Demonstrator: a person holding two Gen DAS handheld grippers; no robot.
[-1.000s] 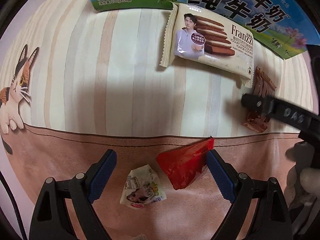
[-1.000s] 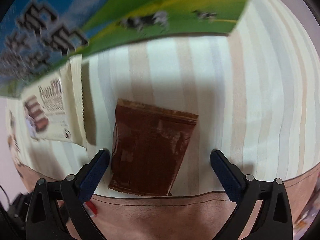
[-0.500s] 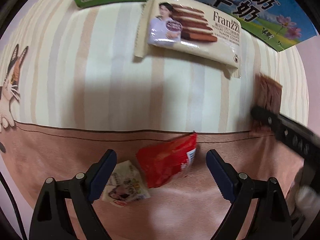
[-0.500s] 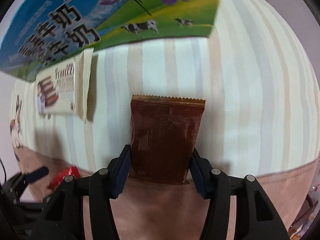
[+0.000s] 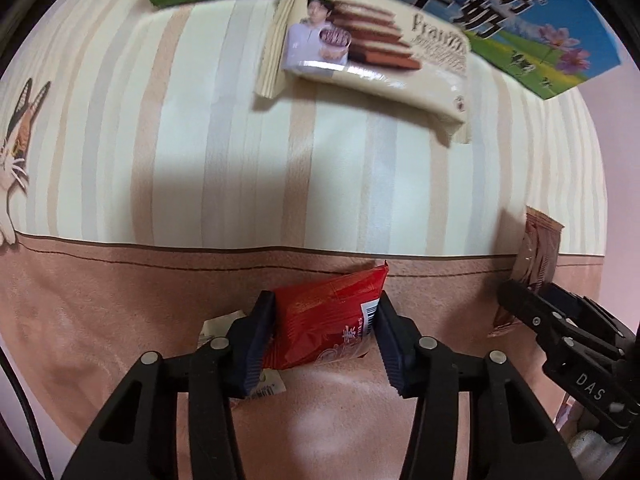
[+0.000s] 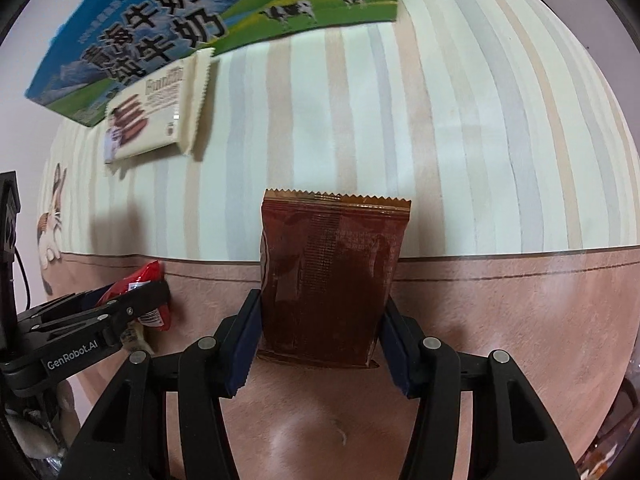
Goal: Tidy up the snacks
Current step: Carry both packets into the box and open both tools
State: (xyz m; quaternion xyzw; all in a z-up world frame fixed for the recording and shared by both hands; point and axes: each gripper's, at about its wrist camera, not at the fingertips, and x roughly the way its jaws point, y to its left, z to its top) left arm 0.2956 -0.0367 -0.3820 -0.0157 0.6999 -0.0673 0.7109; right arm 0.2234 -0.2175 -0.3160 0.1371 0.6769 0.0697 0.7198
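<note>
My left gripper [image 5: 325,300] has its jaws closing on a red snack packet [image 5: 320,320], and both blue pads press its sides over the pink band of the tablecloth. A small white packet [image 5: 218,326] lies partly hidden under the left finger. My right gripper [image 6: 322,300] is shut on a brown snack packet [image 6: 332,272], whose serrated top edge points away from the camera. In the left wrist view that brown packet [image 5: 538,244] stands on end in the right gripper [image 5: 516,300] at the right edge. The right wrist view has the left gripper [image 6: 156,292] and red packet [image 6: 148,274] at lower left.
A cream cookie packet [image 5: 372,48] lies on the striped cloth against a large blue-and-green milk carton box [image 5: 520,12] at the far side. A cat picture [image 5: 16,148] marks the cloth's left edge. Bare striped cloth [image 6: 480,140] spreads to the right of the box.
The left jaws have shut on the red packet, which lay loose between them. The right jaws closed on the brown packet half a second ago and have carried it back over the pink band.
</note>
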